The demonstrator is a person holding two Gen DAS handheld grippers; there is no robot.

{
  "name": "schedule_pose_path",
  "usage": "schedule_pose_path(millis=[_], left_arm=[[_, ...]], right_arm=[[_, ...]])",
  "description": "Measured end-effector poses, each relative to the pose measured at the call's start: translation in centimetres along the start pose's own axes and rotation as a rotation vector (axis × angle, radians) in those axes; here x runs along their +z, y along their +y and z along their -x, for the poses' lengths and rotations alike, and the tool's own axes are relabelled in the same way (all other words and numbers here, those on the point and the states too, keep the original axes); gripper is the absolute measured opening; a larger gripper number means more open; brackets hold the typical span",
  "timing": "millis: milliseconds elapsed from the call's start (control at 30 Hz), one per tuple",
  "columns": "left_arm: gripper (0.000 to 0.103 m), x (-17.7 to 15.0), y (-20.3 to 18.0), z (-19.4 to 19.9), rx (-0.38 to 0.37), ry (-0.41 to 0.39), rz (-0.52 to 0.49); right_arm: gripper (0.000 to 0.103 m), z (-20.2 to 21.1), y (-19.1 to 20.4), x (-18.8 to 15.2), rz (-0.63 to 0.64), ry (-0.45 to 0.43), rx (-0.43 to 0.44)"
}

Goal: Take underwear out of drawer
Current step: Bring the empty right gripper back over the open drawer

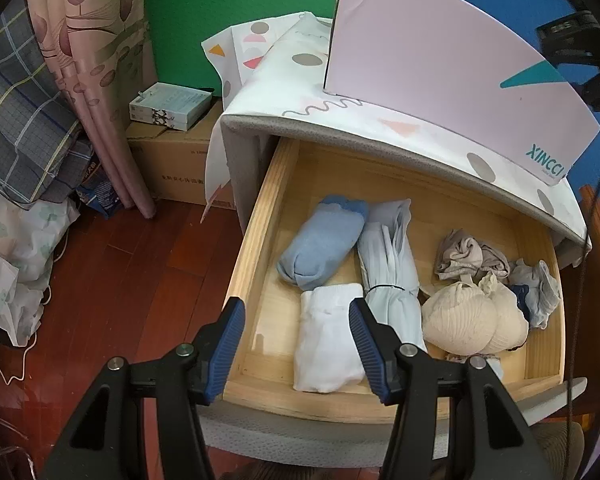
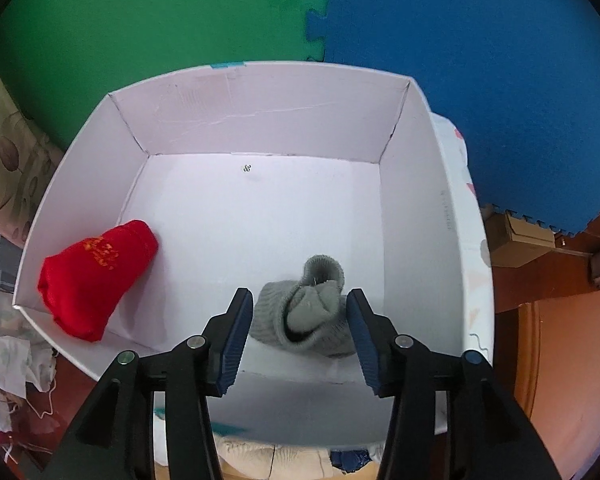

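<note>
1. The wooden drawer (image 1: 255, 224) stands pulled out from under a cloth-covered cabinet top (image 1: 340, 92), and folded clothes lie on its floor.
2. A white folded piece (image 1: 328, 340) lies at the near left, a flat oblong whose long axis runs from the drawer's front edge toward its back.
3. A blue roll (image 1: 320, 248) lies just behind it, tilted, its darker cuff end pointing to the back right.
4. A long pale-blue bundle (image 1: 388, 256), tied round with a thin dark band, runs front to back beside both.
5. A beige bra (image 1: 472, 316) sits cups-up at the right, with crumpled grey pieces (image 1: 468, 260) behind it.
6. The left gripper (image 1: 295, 312) hovers over the drawer's front left corner, jaws apart and holding nothing.
7. The right gripper (image 2: 300, 304) is above the white box (image 2: 420, 184); its jaws stand apart on either side of a grey knitted roll (image 2: 304, 312) resting on the box floor, pads clear of it.
8. A red roll (image 2: 95, 276) leans in the box's left corner.
</note>
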State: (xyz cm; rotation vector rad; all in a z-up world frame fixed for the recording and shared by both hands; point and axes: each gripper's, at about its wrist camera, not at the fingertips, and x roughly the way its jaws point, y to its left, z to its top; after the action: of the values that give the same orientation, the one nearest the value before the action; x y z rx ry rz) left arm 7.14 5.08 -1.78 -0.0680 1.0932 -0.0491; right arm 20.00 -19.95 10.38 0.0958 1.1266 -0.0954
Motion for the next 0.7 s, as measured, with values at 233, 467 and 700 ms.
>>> schedule_pose_path(millis=[233, 467, 700], left_arm=[[0.055, 0.0, 0.1, -0.3, -0.009, 0.021, 0.004], [0.055, 0.0, -0.1, -0.9, -0.013, 0.057, 0.000], [0.055, 0.0, 0.0, -2.3, -0.044, 0.138, 0.000]], right_arm=[[0.047, 4.8, -1.6, -3.3, 0.029, -0.038, 0.035], [0.049, 8.3, -4.6, -8.3, 0.023, -0.070, 0.041], [0.050, 6.8, -7.4, -14.8, -0.006, 0.002, 0.038]])
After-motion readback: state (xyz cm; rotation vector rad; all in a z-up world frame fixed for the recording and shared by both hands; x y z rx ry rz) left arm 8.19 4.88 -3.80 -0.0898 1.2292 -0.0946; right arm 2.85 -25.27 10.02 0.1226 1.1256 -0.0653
